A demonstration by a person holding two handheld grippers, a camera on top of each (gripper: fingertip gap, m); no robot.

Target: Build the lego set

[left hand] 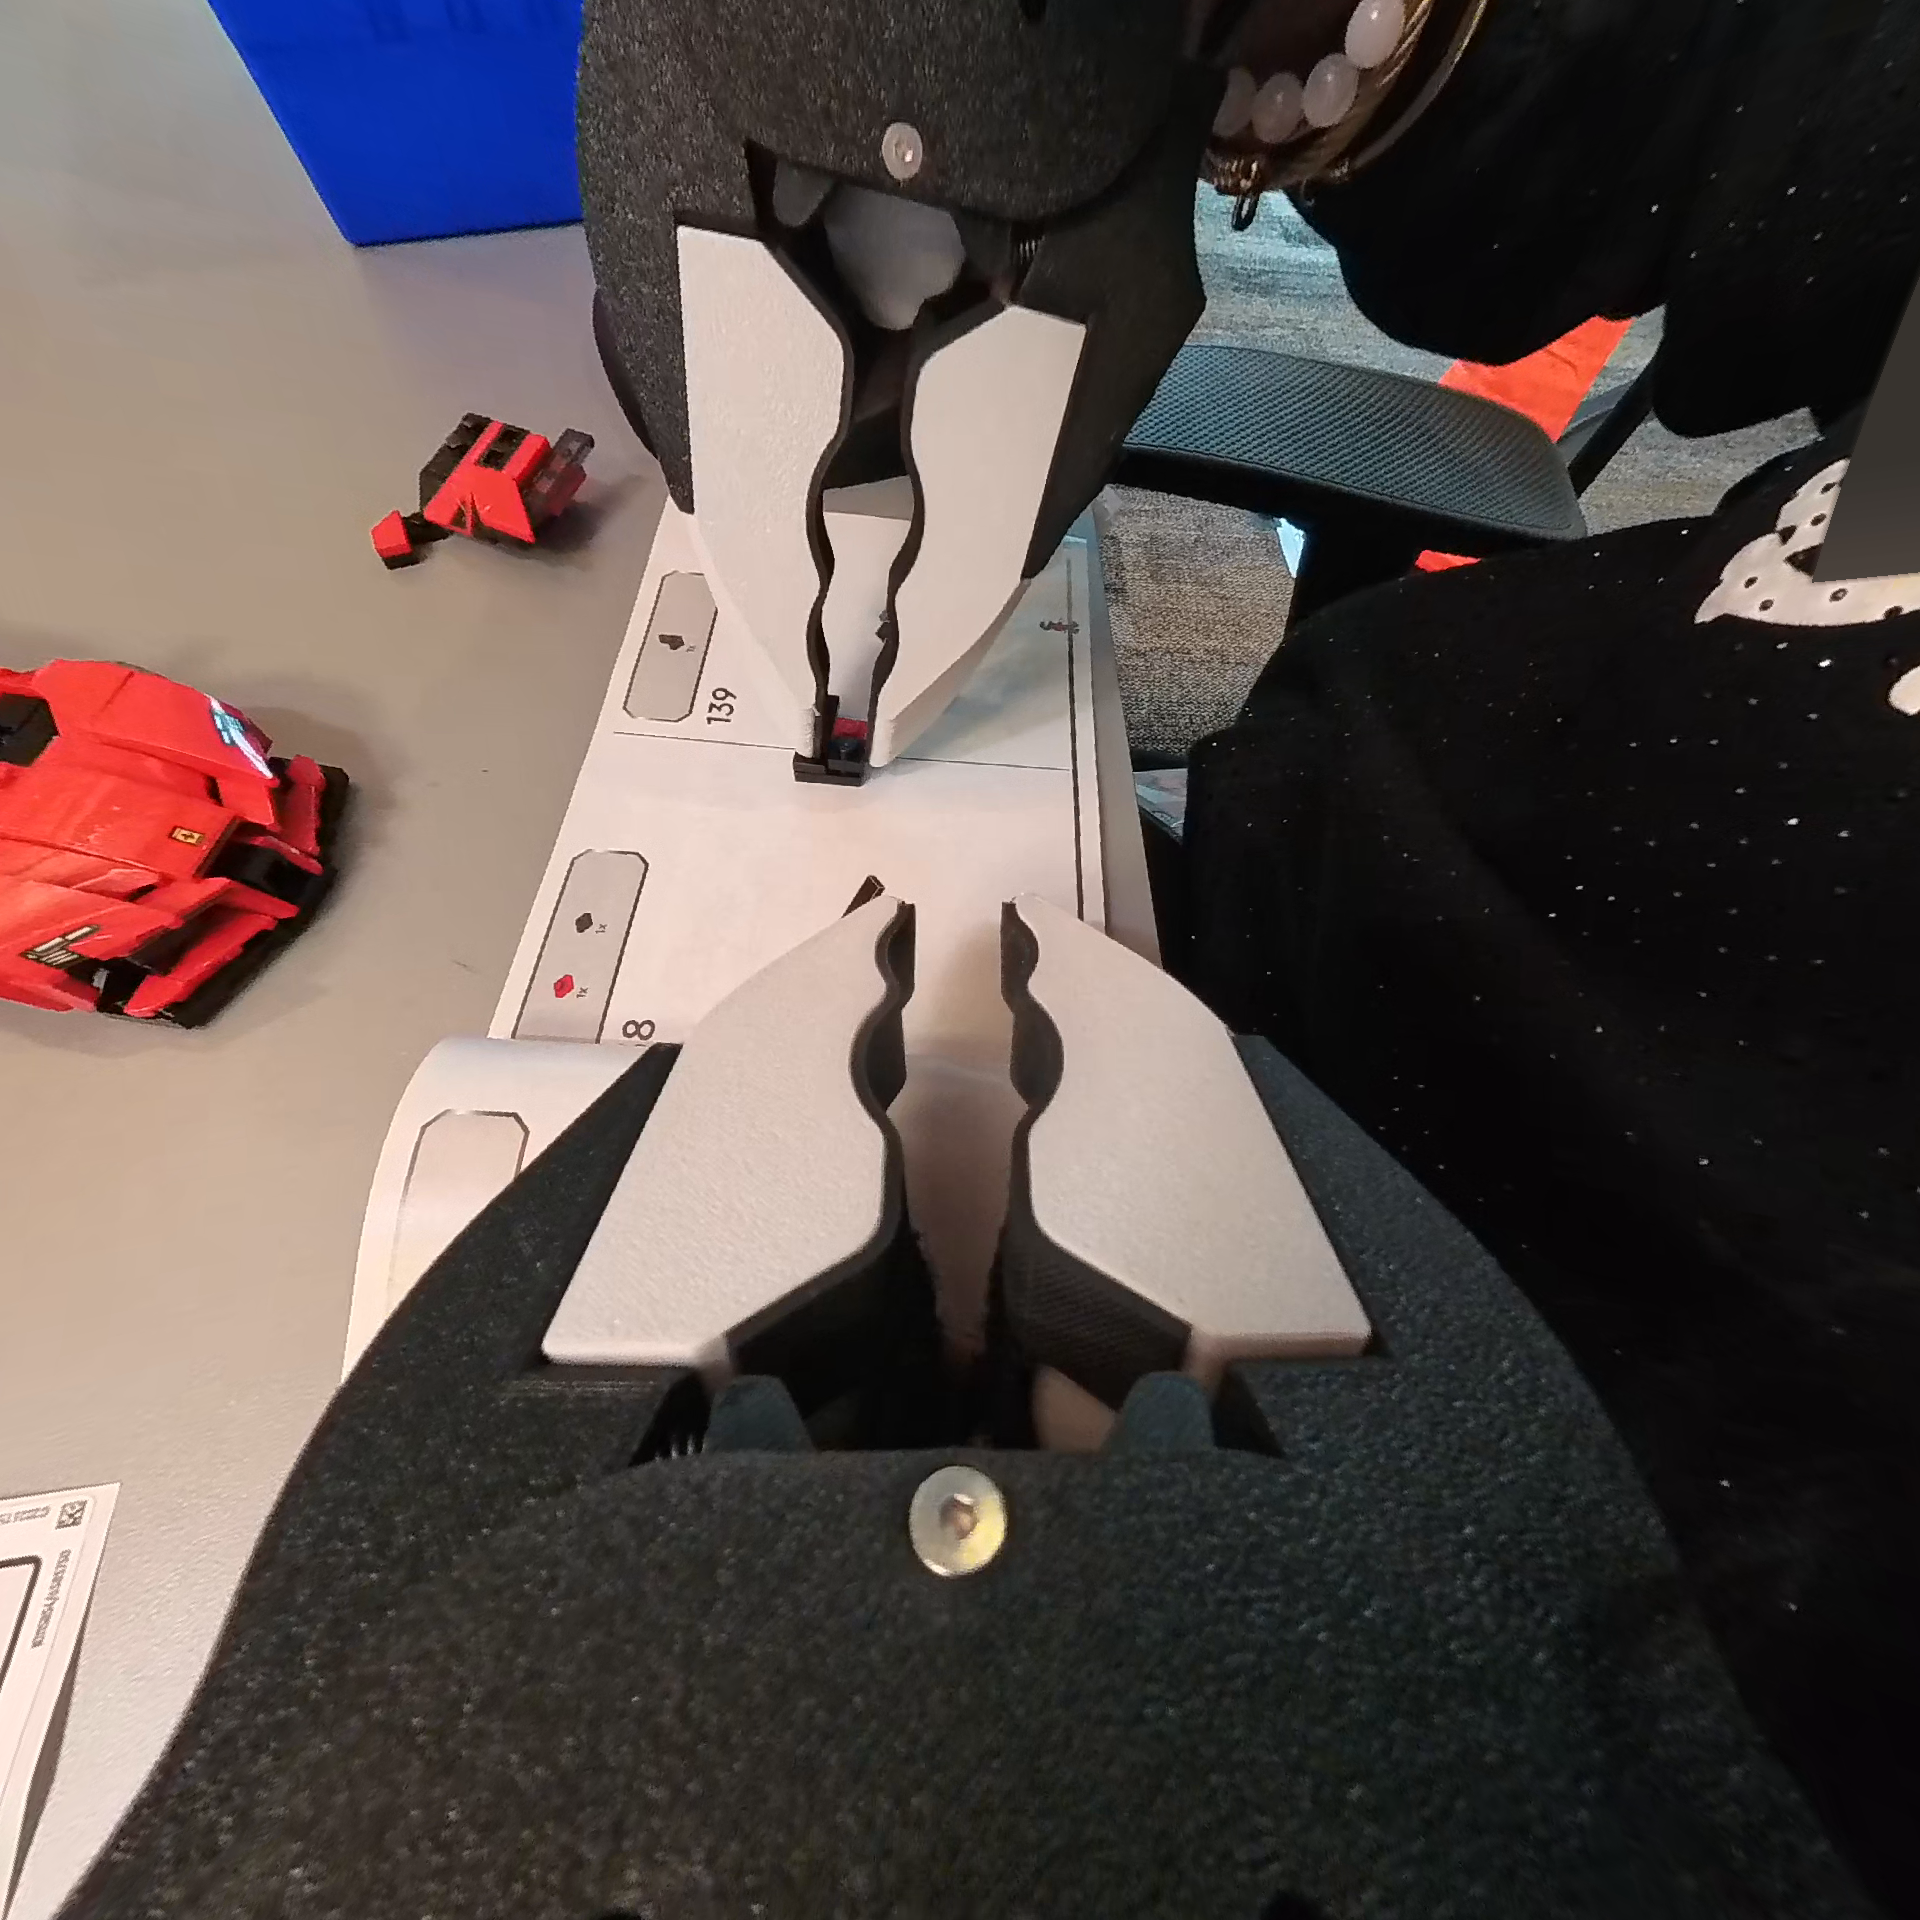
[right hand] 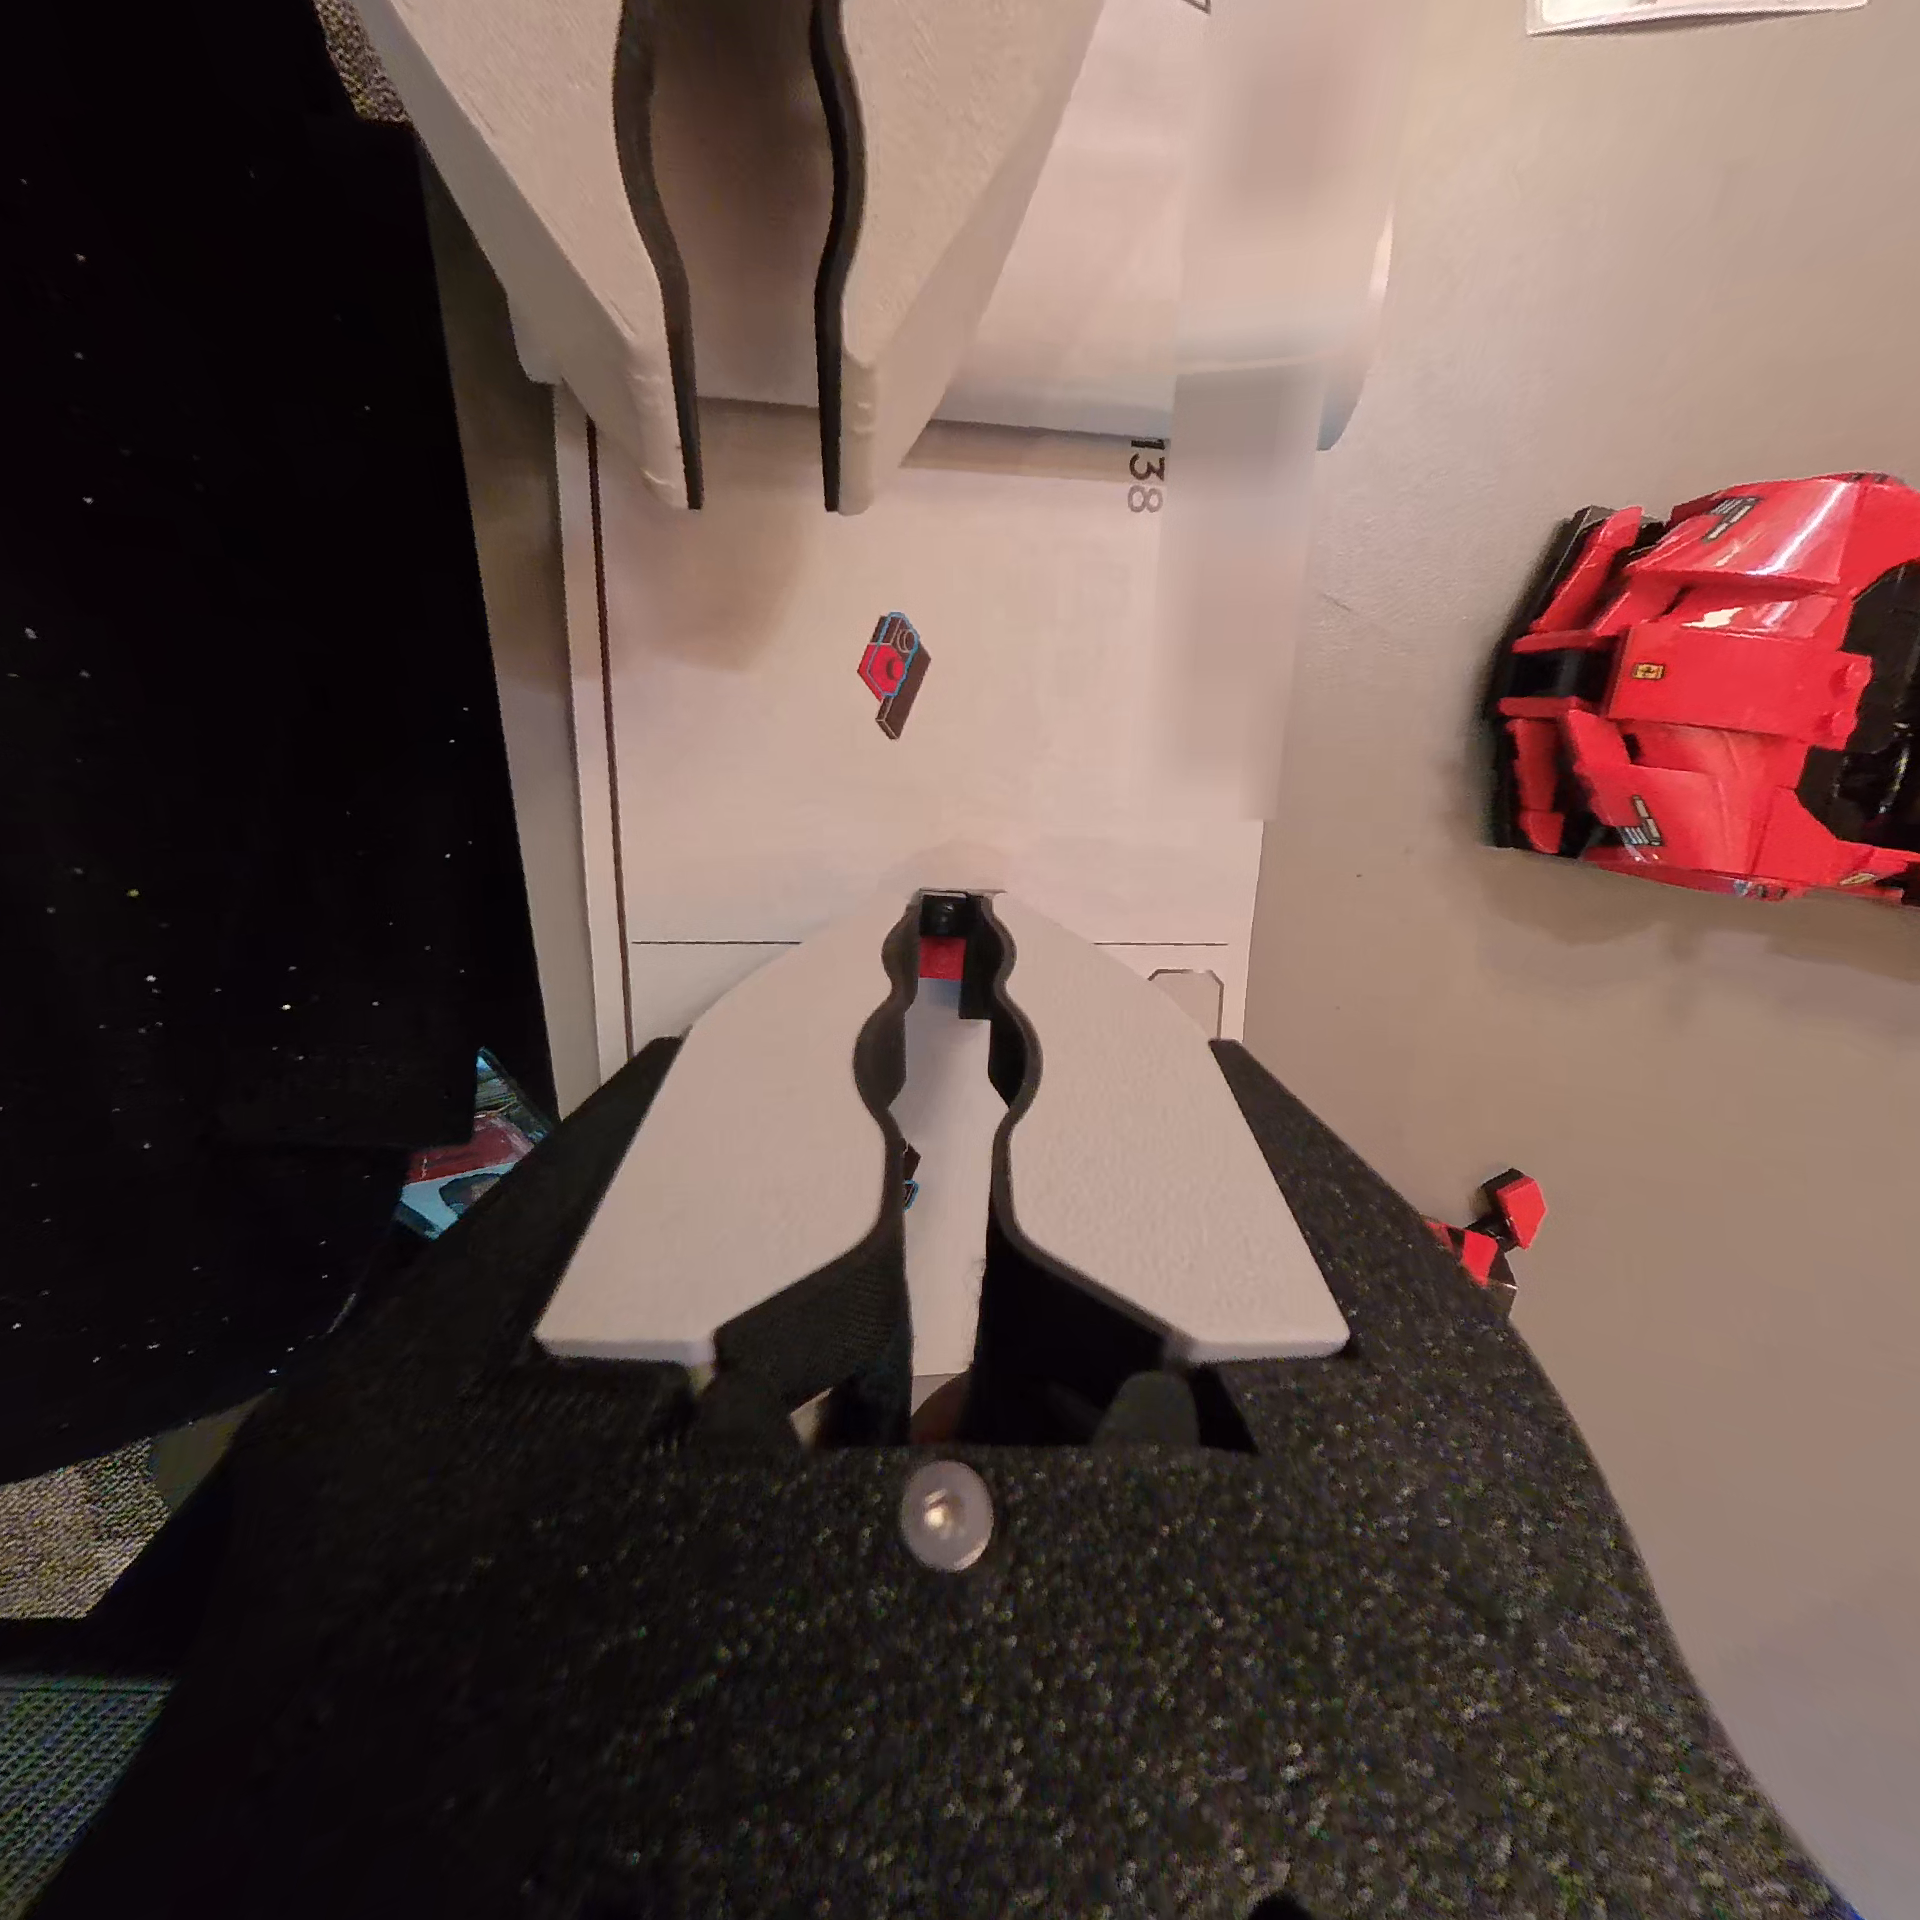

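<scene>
Right gripper (left hand: 847,743) at upper centre clamped on a small black-and-red brick piece (left hand: 831,756) over the instruction booklet (left hand: 935,831), left gripper (left hand: 958,914) empty with fingers parted, red car (left hand: 145,842) at left edge.

Left wrist view is looking down along its own tongs (left hand: 956,914) across the instruction booklet (left hand: 831,831), close up. Right wrist view is facing back the opposite way, equally near. Both are sharing booklet, red car (left hand: 135,831), tabletop (left hand: 260,416).

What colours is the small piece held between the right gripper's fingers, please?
Black and red piece, clearest in the right wrist view.
</scene>
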